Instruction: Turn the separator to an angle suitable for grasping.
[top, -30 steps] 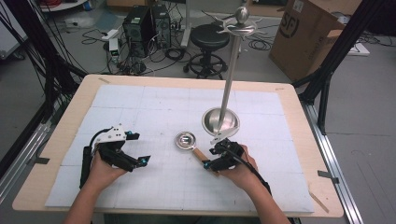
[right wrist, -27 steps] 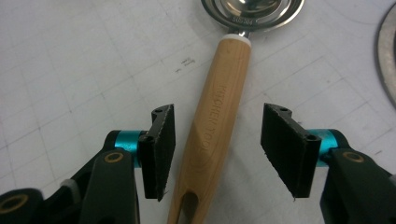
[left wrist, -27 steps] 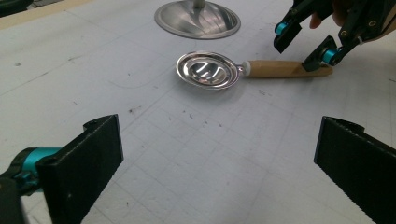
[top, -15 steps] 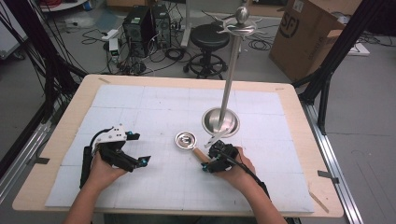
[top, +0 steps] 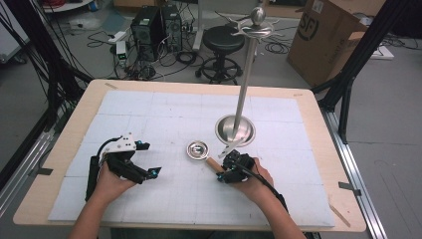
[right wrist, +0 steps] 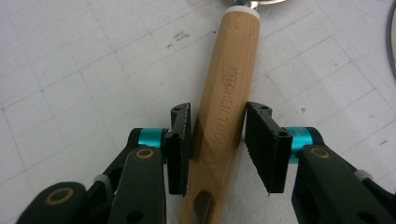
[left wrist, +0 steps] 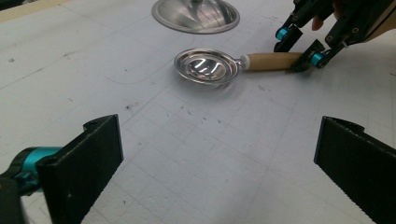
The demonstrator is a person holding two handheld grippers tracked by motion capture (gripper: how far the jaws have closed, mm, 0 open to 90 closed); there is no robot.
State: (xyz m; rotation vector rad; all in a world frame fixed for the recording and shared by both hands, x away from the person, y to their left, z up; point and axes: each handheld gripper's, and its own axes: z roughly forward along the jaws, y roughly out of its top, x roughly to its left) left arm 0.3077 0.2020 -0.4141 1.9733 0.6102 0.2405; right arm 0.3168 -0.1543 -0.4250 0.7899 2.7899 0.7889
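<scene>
Right gripper (right wrist: 217, 137), lower centre: jaws just been closing, pads now against wooden handle (right wrist: 224, 116) of strainer (left wrist: 206, 66). Left gripper (left wrist: 219, 172), lower left of high view: jaws wide apart, nothing between.

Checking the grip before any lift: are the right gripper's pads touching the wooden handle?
Cannot tell: right gripper view shows right gripper jaws, just closing, astride wooden handle, margins too thin.

The room is bright, with soft, even light from above. Shadows on the white gridded table mat (top: 164, 114) are pale and small. The round shiny metal strainer bowl (left wrist: 206, 66) throws back white glints, and so does the wide silver stand base (left wrist: 196, 14). In the left gripper view, the two near black jaws look soft and blurry. The light wooden handle (right wrist: 224, 93) looks sharp, and its stamped letters are easy to read.
</scene>
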